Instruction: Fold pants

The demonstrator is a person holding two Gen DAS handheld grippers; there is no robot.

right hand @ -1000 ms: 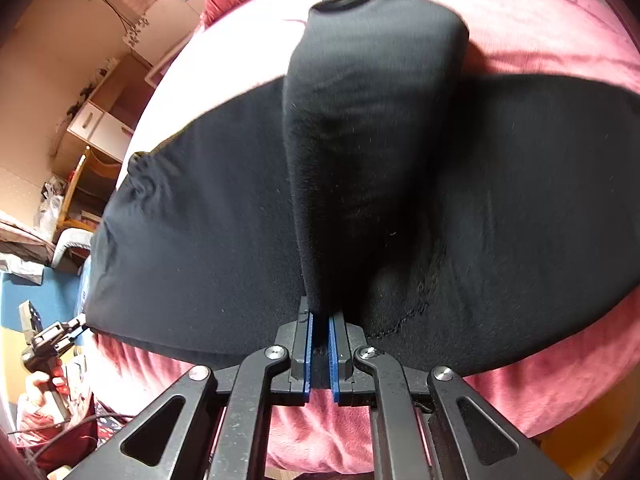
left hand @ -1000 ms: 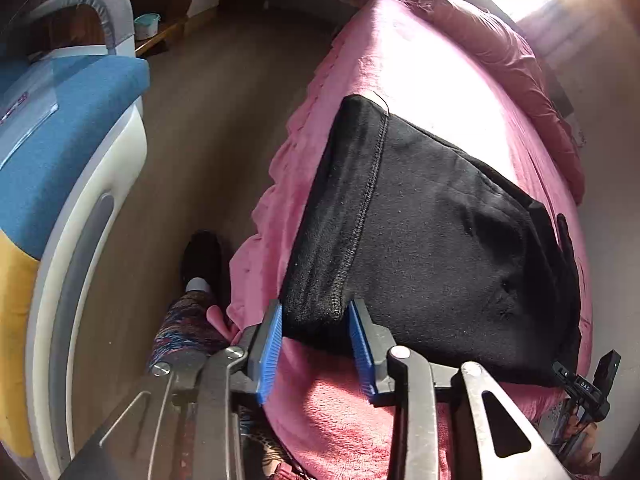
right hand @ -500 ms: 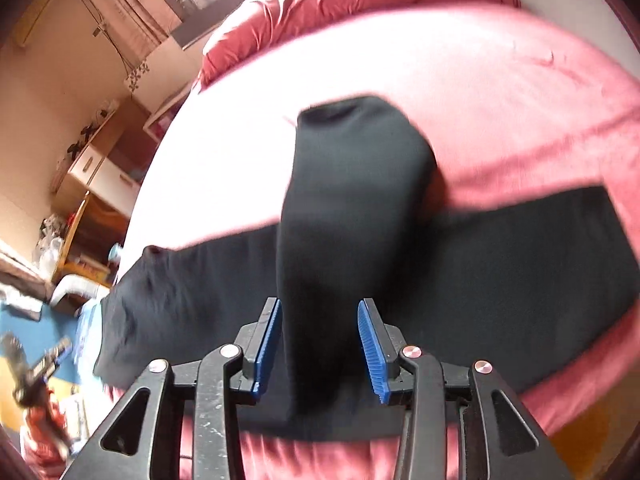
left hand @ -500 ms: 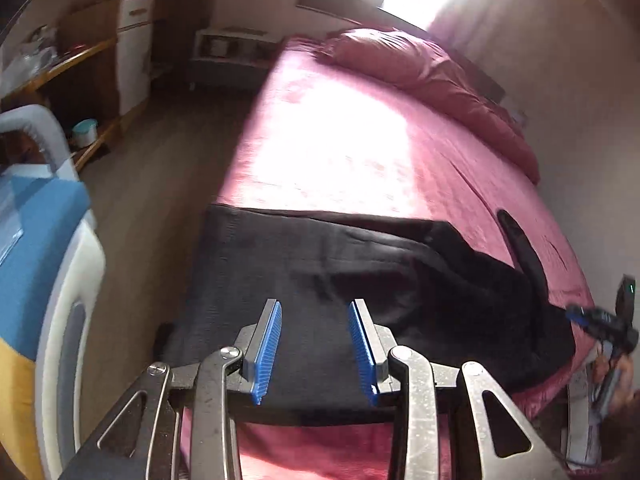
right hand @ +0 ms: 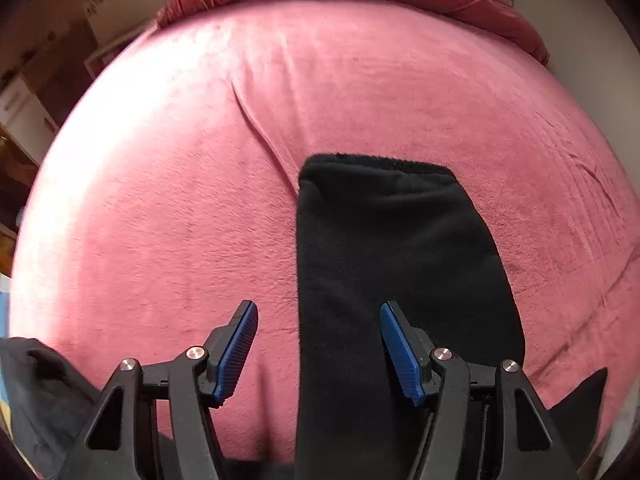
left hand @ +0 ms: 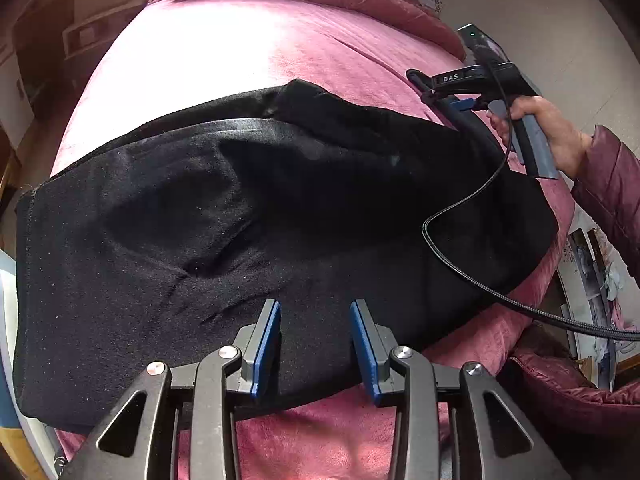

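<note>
Okay, my left claw [left hand: 315, 344] sits with its blue pads spread apart and gripping nothing, low over the near edge of the black pants [left hand: 248, 240], which lie crosswise on the pink bed [left hand: 240, 52]. My right claw [right hand: 318, 354] is spread wide too, hanging above one trouser leg [right hand: 384, 264] that runs straight away from me across the bedspread, its hem flat on the pink. From the left camera I can see the right hand [left hand: 548, 136] gripping that tool's handle, cable [left hand: 472, 276] trailing over the fabric.
</note>
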